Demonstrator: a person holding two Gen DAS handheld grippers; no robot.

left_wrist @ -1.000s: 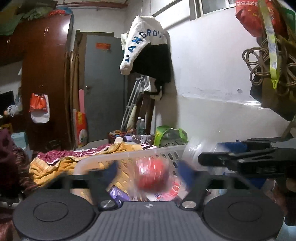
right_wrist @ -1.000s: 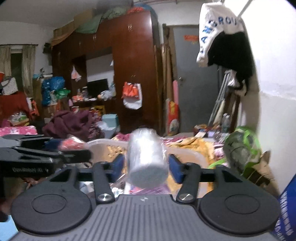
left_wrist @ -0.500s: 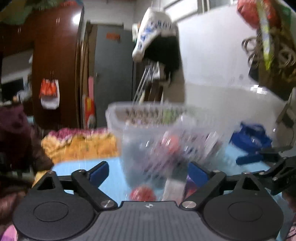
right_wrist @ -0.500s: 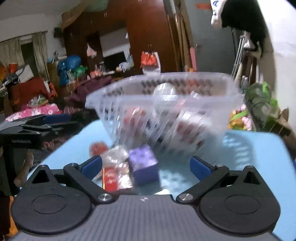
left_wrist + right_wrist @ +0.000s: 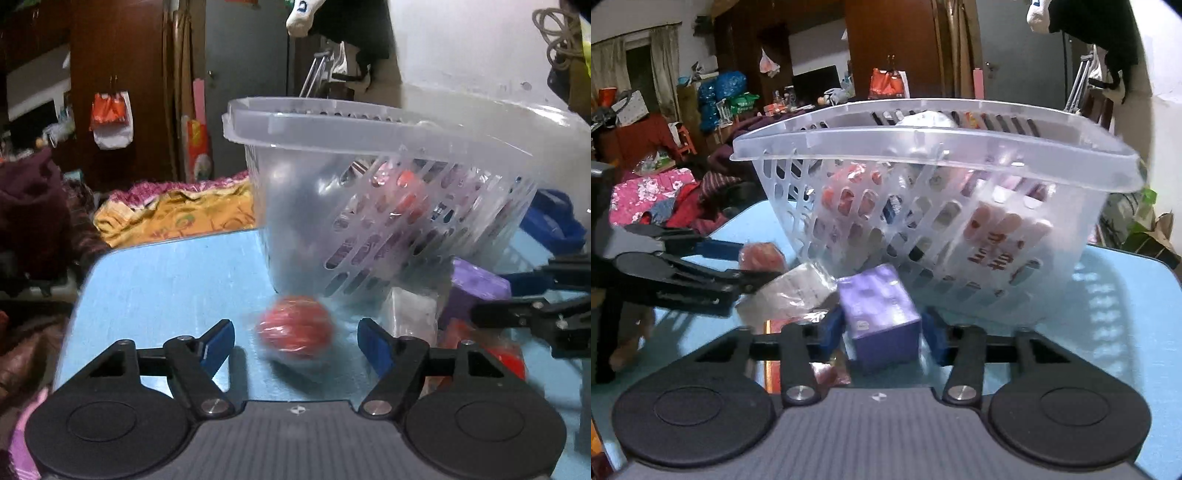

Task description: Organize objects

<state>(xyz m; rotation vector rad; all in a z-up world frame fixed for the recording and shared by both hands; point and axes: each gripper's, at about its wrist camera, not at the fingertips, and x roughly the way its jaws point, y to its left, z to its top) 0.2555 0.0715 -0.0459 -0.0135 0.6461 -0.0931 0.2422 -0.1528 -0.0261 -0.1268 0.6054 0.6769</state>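
One clear basket (image 5: 934,147) stood on blue table (image 5: 166,280), packets inside. Right gripper (image 5: 882,328) fingers, just closing, pinched one purple box (image 5: 879,310) before basket. Left gripper (image 5: 295,341) fingers, just narrowing, spread around one red ball (image 5: 295,328), not touching.

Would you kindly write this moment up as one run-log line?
left gripper: closing around red ball, not gripping | right gripper: closing, shut on purple box | basket: part-filled, on table

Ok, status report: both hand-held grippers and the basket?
Left hand-held gripper closing around red ball, not touching. Right hand-held gripper shut on purple box. Basket just behind.
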